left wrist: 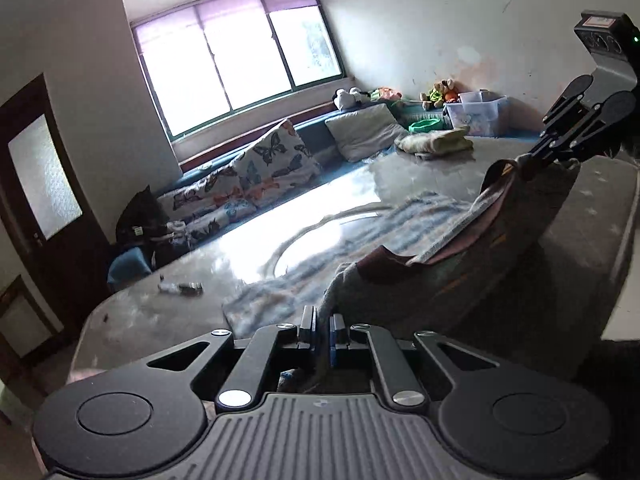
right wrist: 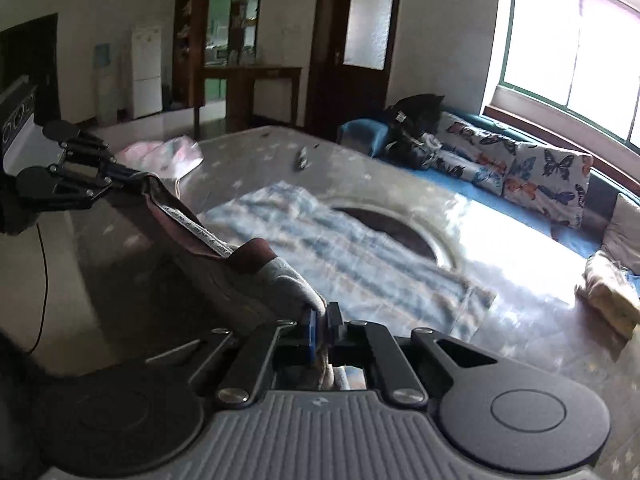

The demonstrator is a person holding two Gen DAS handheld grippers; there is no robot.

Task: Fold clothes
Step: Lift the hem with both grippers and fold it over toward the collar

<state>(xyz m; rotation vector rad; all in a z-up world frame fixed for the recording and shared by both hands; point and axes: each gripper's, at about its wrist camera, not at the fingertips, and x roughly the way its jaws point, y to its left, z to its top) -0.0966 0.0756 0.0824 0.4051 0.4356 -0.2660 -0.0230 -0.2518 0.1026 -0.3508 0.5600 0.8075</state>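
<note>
A grey garment (left wrist: 460, 280) with a maroon collar hangs stretched between my two grippers above the table; it also shows in the right wrist view (right wrist: 224, 272). My left gripper (left wrist: 322, 322) is shut on one top corner of it. My right gripper (right wrist: 323, 316) is shut on the other corner; it also shows in the left wrist view (left wrist: 536, 156), as my left gripper does in the right wrist view (right wrist: 132, 178). A light blue striped cloth (right wrist: 360, 256) lies flat on the table beyond the garment.
The glossy grey table (left wrist: 160, 308) carries a small bottle (left wrist: 180, 289), a folded yellowish cloth (left wrist: 436, 142) and a pink cloth (right wrist: 164, 152). Past the table stand a window bench with butterfly cushions (left wrist: 272, 168), a plastic box (left wrist: 480, 114) and a door (right wrist: 352, 48).
</note>
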